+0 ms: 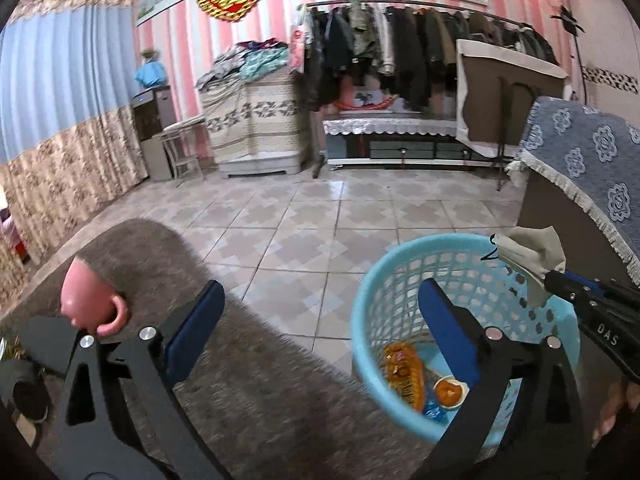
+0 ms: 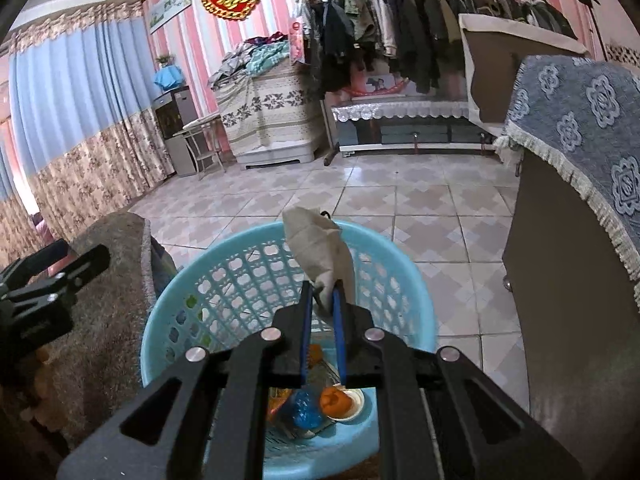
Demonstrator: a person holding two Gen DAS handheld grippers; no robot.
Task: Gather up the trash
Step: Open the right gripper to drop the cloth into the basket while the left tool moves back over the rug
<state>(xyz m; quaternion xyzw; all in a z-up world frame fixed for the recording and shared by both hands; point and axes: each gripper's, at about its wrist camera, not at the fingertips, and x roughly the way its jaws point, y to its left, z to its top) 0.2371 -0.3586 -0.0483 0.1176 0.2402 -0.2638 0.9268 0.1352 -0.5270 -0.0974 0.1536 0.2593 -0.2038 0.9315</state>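
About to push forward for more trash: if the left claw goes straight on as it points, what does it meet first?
Probably nothing soon: between the open left claw lies bare tiled floor, the blue basket just right of the line. Depth is uncertain.

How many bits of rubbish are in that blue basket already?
3 visible on the basket floor: an orange snack wrapper, a blue wrapper, a small cup with orange contents. The right gripper may hide more.

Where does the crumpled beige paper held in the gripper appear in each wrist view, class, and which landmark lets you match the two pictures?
Left wrist view: the crumpled paper is at the right, pinched by the right gripper, over the far rim of the blue basket.
Right wrist view: it stands at centre, rising from the right gripper, above the basket.
Shared landmark: the blue basket.
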